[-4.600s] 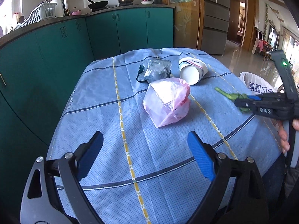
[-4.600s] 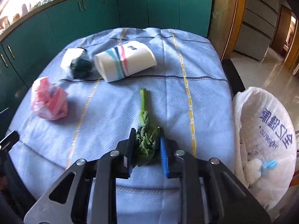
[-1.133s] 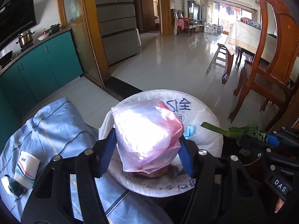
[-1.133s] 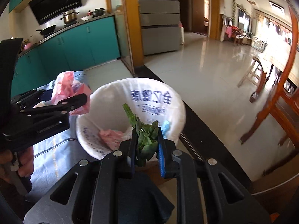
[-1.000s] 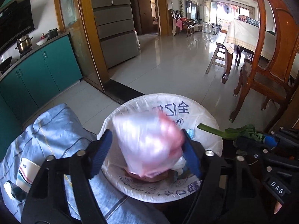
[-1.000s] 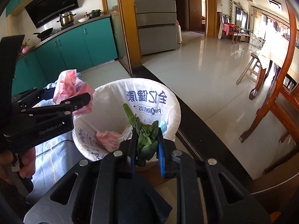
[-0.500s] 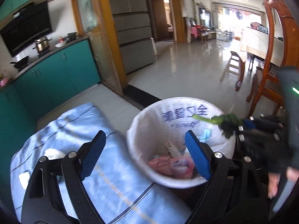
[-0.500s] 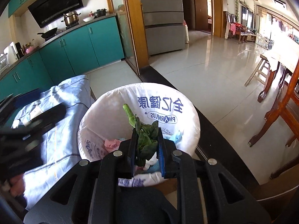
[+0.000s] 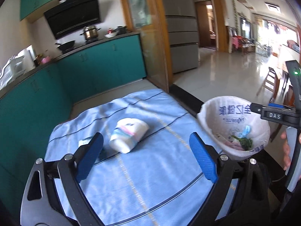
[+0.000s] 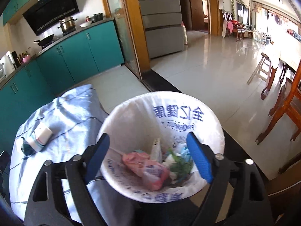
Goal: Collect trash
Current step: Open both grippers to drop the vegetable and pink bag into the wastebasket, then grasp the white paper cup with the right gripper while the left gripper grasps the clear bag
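Observation:
A bin lined with a white printed bag (image 10: 131, 113) stands off the table's right edge (image 9: 216, 116). Inside it lie a pink plastic bag (image 10: 148, 167) and leafy greens (image 10: 180, 166), also seen as greens (image 9: 242, 142). My right gripper (image 10: 148, 154) hangs over the bin, jaws opening, nothing between them. On the blue tablecloth (image 9: 150, 179) a paper cup (image 9: 129, 134) lies on its side. A dark crumpled wrapper (image 10: 26, 147) sits beside the cup (image 10: 42, 133). My left gripper (image 9: 146, 156) hovers over the table short of the cup, jaws opening and empty.
Teal cabinets (image 9: 94, 71) curve round the table's far and left sides. A grey fridge (image 9: 180, 37) stands behind. Wooden chairs (image 10: 286, 109) and a stool (image 10: 261, 69) stand on the shiny tiled floor at right. A hand (image 9: 286, 150) holds the right gripper's handle.
The right jaws opened and the greens fell into the bin. The left gripper dropped the pink bag into the bin and swung left over the table, toward the cup.

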`<state>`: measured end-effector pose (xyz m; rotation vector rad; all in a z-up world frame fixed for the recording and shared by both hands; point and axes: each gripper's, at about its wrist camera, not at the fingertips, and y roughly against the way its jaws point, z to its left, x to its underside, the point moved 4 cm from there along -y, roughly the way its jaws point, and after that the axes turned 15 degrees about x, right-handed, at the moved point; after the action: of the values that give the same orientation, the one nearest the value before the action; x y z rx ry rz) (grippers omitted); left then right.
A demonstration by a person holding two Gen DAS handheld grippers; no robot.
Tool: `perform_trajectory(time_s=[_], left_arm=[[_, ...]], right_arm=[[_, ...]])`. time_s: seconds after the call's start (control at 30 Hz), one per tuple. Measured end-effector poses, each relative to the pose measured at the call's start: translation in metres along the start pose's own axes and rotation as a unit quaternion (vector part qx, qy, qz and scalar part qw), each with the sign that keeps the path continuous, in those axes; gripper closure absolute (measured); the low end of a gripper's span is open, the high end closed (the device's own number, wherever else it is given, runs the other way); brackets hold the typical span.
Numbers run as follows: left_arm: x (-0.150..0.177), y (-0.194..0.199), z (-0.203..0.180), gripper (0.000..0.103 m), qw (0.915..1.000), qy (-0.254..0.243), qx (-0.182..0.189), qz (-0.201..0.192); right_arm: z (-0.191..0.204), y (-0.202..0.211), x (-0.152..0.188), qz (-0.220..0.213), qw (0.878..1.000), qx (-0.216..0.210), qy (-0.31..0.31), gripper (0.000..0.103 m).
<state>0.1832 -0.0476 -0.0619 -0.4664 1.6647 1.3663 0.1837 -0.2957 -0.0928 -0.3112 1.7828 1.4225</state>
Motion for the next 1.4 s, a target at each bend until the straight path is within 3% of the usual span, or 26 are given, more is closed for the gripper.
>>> perform_trajectory(time_s=[0.23, 0.53, 0.93, 1.2, 1.4], left_arm=[[0.021, 0.033, 0.047, 0.009, 0.9989, 0.028, -0.037, -0.006], [0.049, 0.053, 0.106, 0.008, 0.993, 0.082, -0.085, 0.008], [0.074, 0.069, 0.143, 0.007, 0.9875, 0.122, -0.099, 0.012], [0.089, 0.072, 0.168, 0.007, 0.9818, 0.154, -0.11, 0.018], [0.105, 0.07, 0.189, 0.007, 0.9735, 0.189, -0.124, 0.036]], right_arm=[[0.039, 0.024, 0.007, -0.011, 1.0, -0.005, 0.025, 0.017], [0.128, 0.057, 0.017, -0.034, 0.993, -0.051, 0.097, 0.017], [0.19, 0.078, 0.031, -0.045, 0.983, -0.078, 0.16, 0.017], [0.209, 0.073, 0.031, -0.036, 0.98, -0.102, 0.165, 0.017], [0.226, 0.032, 0.012, -0.002, 0.984, -0.124, 0.127, 0.017]])
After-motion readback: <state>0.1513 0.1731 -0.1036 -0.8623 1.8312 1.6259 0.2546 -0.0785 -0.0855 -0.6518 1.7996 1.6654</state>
